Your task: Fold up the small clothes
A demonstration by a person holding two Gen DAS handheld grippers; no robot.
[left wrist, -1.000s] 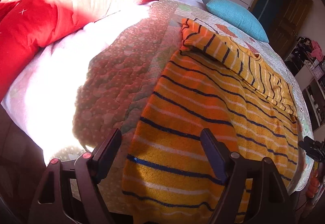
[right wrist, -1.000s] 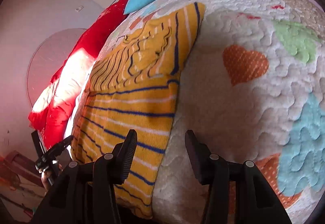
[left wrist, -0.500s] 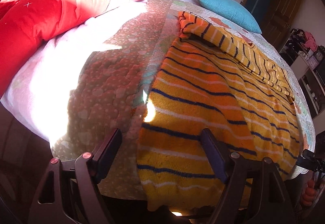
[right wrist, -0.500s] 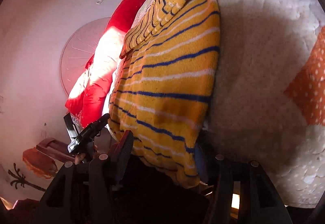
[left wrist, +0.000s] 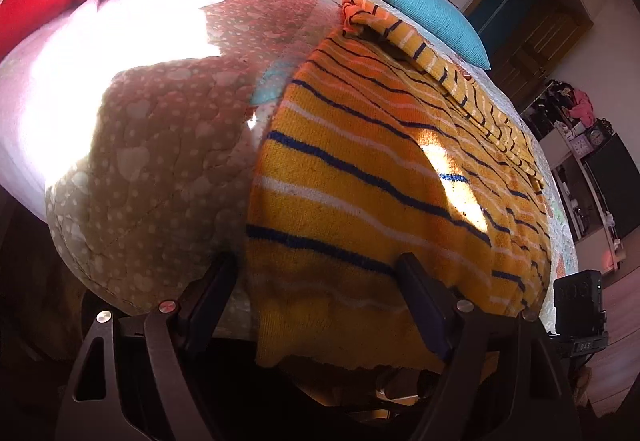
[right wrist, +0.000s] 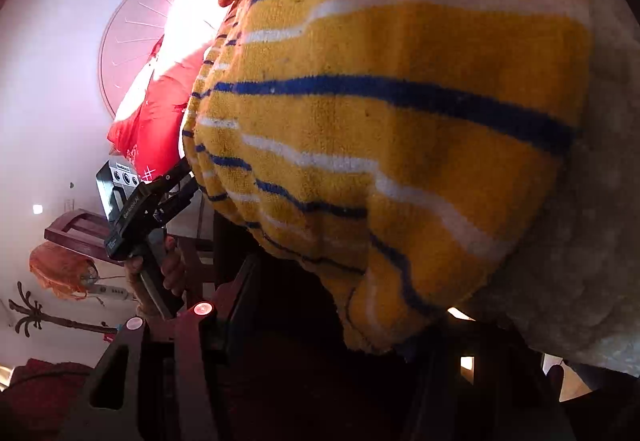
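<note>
Shows a yellow sweater (left wrist: 380,181) with blue and white stripes, spread out on the bed (left wrist: 152,161). Lies long-ways, going straight away from the tongs: bottom edge near, sleeves and neck far off by the blue pillow (left wrist: 436,17). Hangs a little over the near side of the bed at the bottom edge.

Left tongs (left wrist: 316,265): wide apart, down low at the side of the bed, with the left corner of the bottom edge in between the two fingers. Not pinching yet.

Right tongs (right wrist: 344,305): wide apart too, as far as can be seen, since the right finger sits in the dark. Points up at the sweater (right wrist: 400,101) from below, with the right corner of the bottom edge drooping into the gap.

Both just as near, one at each corner. Looks like the start of the first fold.

Probably next: squeeze both corners, lift, and carry the bottom edge away along the long way, up toward the sleeves. Best to move both at the same pace, or else a crooked fold. Soft, thick knit, so likely to sag in the middle.
</note>
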